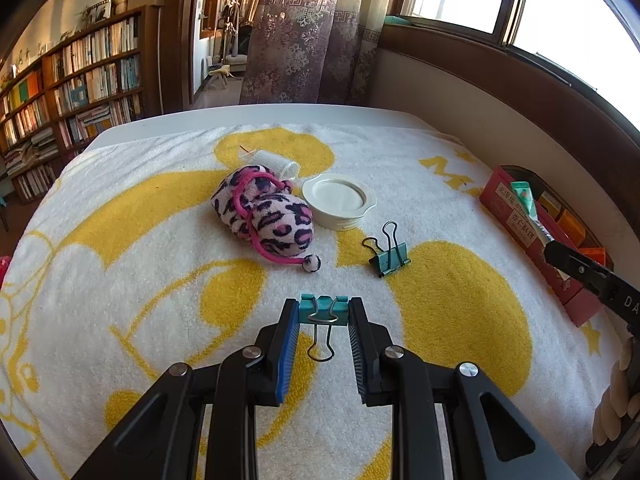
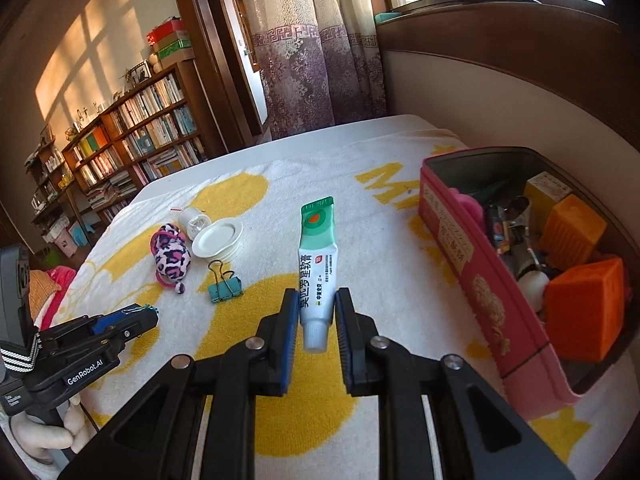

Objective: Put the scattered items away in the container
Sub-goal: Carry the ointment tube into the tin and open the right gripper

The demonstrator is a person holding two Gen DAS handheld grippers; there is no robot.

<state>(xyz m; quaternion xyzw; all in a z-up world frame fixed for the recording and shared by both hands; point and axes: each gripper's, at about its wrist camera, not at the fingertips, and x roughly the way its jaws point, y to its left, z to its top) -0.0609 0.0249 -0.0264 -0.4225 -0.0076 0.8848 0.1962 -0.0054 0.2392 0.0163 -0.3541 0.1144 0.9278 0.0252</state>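
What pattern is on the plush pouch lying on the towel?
Pink-and-black leopard spots on white plush pouch, pink cord; clearest in left wrist view.

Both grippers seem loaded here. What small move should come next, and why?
Probably carry the right gripper sideways over the pink box and let go there. It is shut on the ointment tube, which is lifted off the towel, and the open box sits just to that side. The left gripper, shut on a teal binder clip, can follow.

Black claw (image 2: pixel 317 308) arms with silver screws, blue ribbed pads (image 2: pixel 291 340), white "GenRobot.AI" lettering.
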